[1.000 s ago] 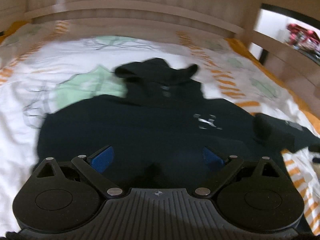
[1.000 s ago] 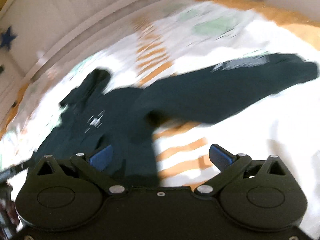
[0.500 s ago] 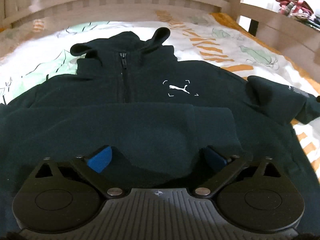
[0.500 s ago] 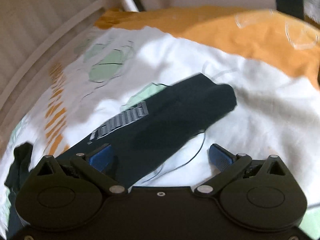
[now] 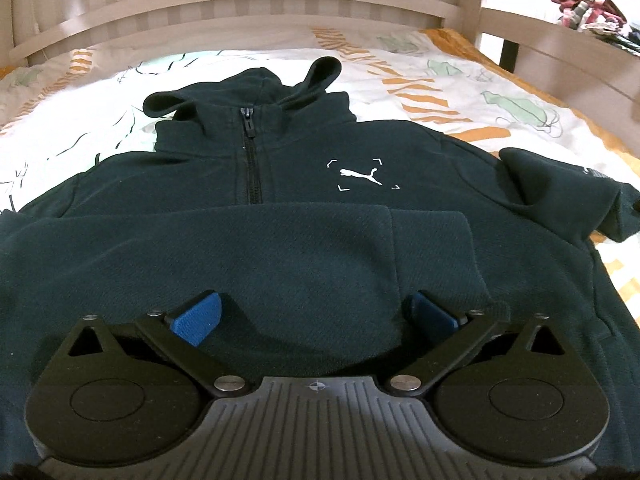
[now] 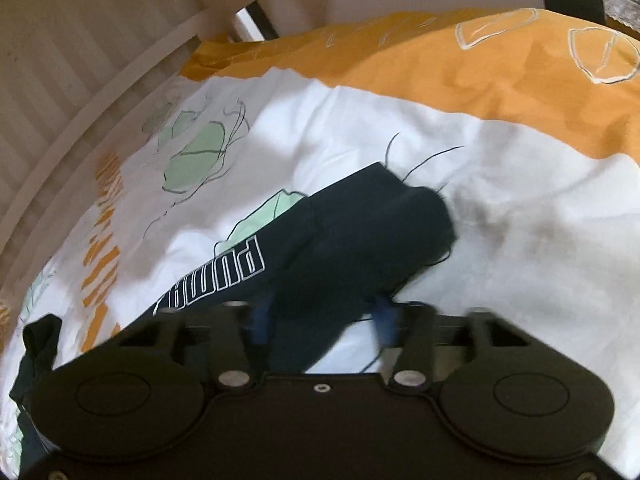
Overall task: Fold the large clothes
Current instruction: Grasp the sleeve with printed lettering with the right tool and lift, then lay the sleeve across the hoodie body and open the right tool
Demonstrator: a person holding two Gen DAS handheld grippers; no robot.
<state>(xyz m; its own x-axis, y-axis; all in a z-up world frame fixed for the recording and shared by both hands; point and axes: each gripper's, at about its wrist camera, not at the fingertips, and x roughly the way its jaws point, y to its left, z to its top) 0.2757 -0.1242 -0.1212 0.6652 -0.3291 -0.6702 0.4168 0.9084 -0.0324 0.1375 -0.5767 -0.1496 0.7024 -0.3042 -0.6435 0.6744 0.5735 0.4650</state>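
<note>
Soft, thick hoodie (image 5: 280, 200) on bed (image 5: 440, 92); left hand-held gripper (image 5: 316, 316) spread, right hand-held gripper (image 6: 320, 316) pinching sleeve cuff (image 6: 384, 224), a sensible hold.

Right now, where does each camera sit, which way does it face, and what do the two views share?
Left wrist: on the left gripper, low over the hoodie, facing the headboard; its fingers show, wide apart.
Right wrist: on the right gripper, looking along the sleeve toward the orange bedding; its fingers show, blurred, flanking the sleeve.
Shared: the hoodie, that sleeve, the bedsheet.
</note>
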